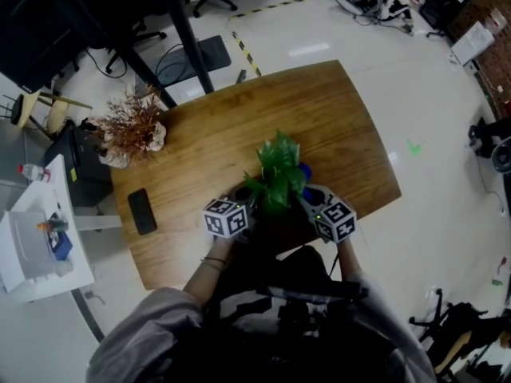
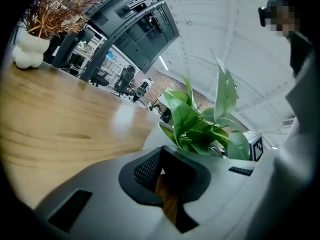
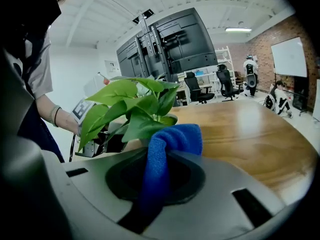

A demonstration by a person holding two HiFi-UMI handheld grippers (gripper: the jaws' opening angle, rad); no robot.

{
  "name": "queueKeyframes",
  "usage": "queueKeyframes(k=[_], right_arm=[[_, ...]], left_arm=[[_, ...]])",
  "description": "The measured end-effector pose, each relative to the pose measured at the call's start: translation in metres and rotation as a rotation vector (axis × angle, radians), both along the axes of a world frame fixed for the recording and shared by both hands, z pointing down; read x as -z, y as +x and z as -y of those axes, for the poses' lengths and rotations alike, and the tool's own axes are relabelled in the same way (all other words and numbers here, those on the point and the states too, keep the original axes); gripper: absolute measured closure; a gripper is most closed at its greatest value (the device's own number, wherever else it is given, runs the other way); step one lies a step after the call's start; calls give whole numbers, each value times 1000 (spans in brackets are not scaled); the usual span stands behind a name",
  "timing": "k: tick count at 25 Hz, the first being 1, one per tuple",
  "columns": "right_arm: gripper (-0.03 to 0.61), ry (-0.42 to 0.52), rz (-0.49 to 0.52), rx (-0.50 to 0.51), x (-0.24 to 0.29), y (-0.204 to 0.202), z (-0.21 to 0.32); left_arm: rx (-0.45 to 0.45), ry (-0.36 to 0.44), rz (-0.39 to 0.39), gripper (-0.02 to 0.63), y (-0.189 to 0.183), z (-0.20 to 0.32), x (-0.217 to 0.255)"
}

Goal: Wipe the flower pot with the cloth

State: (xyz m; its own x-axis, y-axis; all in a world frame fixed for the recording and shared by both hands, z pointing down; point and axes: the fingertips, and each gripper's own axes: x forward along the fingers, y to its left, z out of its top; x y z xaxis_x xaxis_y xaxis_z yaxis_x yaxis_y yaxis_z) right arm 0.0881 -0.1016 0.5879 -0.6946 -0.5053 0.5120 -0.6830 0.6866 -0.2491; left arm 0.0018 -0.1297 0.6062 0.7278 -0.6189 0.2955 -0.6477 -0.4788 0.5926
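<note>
The white flower pot (image 2: 155, 134) stands near the middle of the wooden table (image 1: 319, 110), toward its lower edge in the head view, with its green leaves (image 1: 278, 170) covering most of it from above. The two grippers flank it closely, one on each side.

The left gripper (image 2: 161, 156) sits at the lower left of the pot. Its jaws are drawn together at the tips with nothing between them, and only a thin sliver of tabletop shows behind the pads. The pot's wall rises just beyond the tips; whether they touch it cannot be told.

The right gripper (image 3: 160, 155) is at the lower right of the pot, its jaws clamped on a blue cloth (image 3: 172, 138). The cloth bunches up above the jaws, right beside the leaves and the pot's rim.

At the table's upper left stands a dried plant in a white vase (image 1: 132, 134). A black phone (image 1: 142, 211) lies near the left edge.
</note>
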Motion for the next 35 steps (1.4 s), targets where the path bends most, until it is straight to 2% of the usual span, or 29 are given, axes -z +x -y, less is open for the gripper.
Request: queueKeyframes(k=[5,10,15,19,22,26,35], right_arm=[[520,-36,3,47,-14,-30,-16],[520,-71,7,45,-32,-43,-22],[520,-87,30,-32,-18,-20,-25],[520,-36,-38,-47,-11,10,-7],[520,19,-86,-30,-2,18,18],[520,66,-105,28,5,8,39],[520,9,-100,113,-5,-28,9]], left_arm=[[21,15,29,607,-18,24,-6],[58,8,47,607,-27,37,-10],[62,-7,57,607,-32,14,-12],[42,-17,39,607,-26,-13,-13],[10,-21,21,607,-12,-25,-12],[-35,-18,12,607,5,-25,-12],[45,2,12,607,-22,10,-6]])
